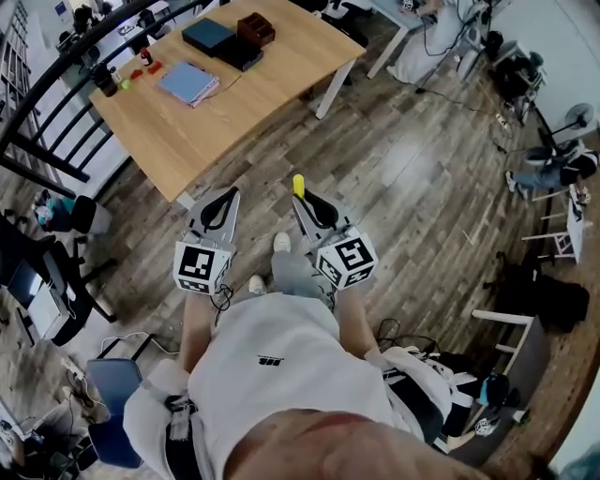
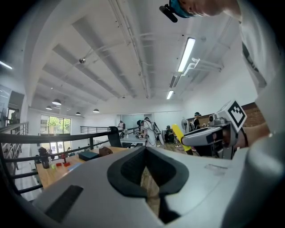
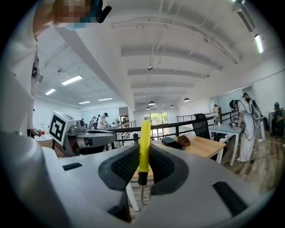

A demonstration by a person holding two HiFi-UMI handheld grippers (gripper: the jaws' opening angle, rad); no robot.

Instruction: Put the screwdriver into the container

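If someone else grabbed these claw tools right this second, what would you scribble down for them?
Right claw: shut on the yellow-handled screwdriver, handle poking past the tips.
Left claw: shut, empty.
Brown box, probably the container, sits on the wooden table across the floor ahead.
Done: screwdriver in hand.
Left: carry it to the table and drop it in.

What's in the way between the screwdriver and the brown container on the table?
Nothing visible. The screwdriver sits clamped in the right tongs, out over bare floor short of the table. The brown container stands at the table's far end with a dark box close beside it. The approach looks open.
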